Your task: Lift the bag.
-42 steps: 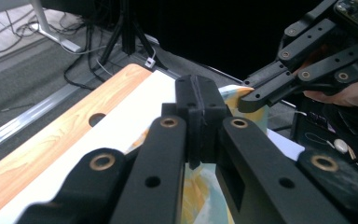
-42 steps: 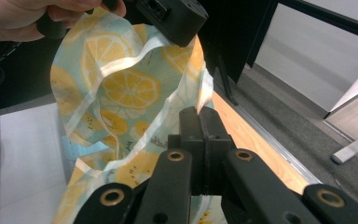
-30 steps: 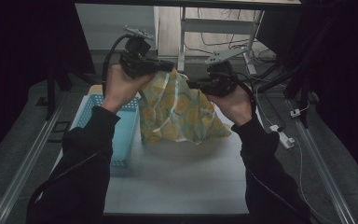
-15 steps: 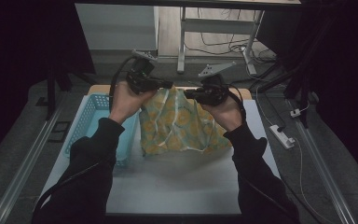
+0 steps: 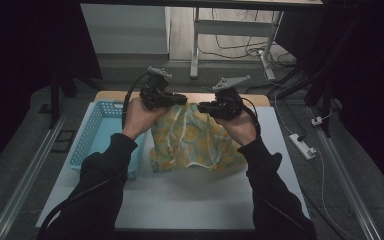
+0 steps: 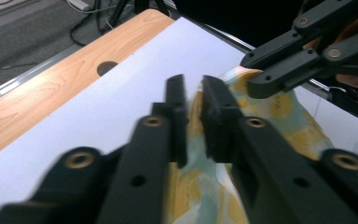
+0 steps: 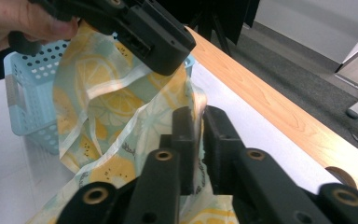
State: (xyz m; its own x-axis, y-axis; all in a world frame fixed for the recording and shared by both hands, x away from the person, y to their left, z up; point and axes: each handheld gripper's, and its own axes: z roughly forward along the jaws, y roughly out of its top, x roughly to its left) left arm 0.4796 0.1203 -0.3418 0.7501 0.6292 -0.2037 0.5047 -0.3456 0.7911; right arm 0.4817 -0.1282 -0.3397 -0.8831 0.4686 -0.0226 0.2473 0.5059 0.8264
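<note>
Both our hands have dropped since a second ago, lowering the lemon-print cloth (image 5: 196, 141) onto the white table (image 5: 190, 200) beside the blue basket (image 5: 97, 135). No readable writing; small print on the cloth is too blurred. Left gripper (image 6: 193, 105) and right gripper (image 7: 199, 122) face each other, jaws just easing apart, cloth edge between them.
</note>
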